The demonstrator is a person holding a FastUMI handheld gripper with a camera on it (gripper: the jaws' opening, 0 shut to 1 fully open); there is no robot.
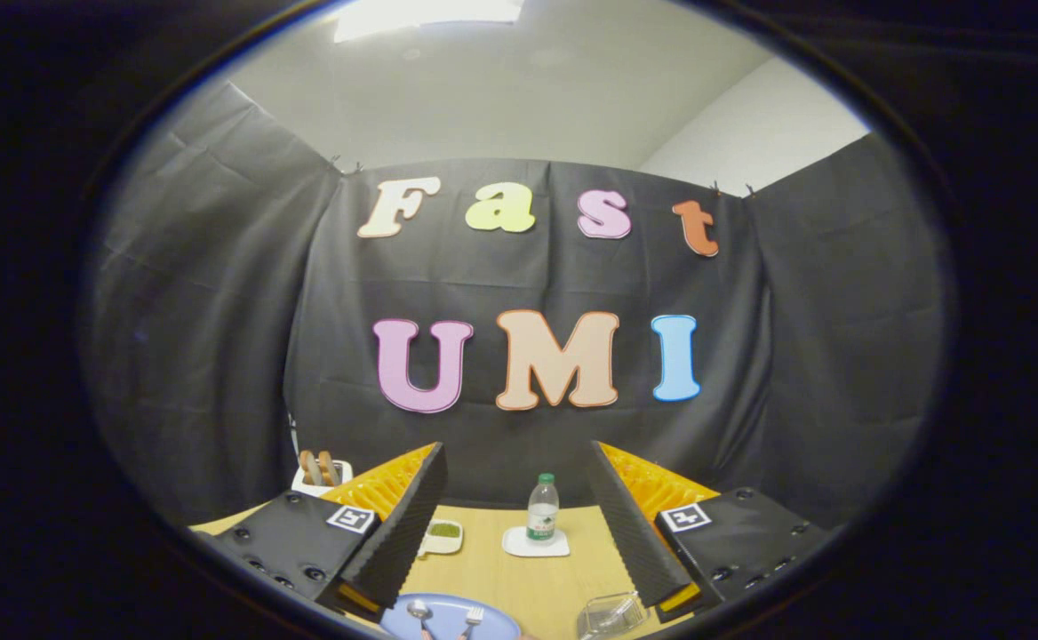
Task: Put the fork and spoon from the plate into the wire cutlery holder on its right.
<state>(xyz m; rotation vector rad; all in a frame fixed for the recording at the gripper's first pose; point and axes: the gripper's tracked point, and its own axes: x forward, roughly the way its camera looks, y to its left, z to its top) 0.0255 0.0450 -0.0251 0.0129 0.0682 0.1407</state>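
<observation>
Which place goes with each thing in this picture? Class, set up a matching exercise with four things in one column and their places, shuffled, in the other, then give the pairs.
Things:
1. fork and spoon
2. water bottle
3. small dish of green stuff
4. gripper

Places or states:
A. on a white coaster, between the fingers, far across the table
B. open, holding nothing
C. lying on the blue plate
D. beside the left finger, left of the bottle

Pairs: 1-C, 2-A, 3-D, 4-B

The gripper (519,524) has ridged inner faces, screwed housings and square printed marker tags.
</observation>
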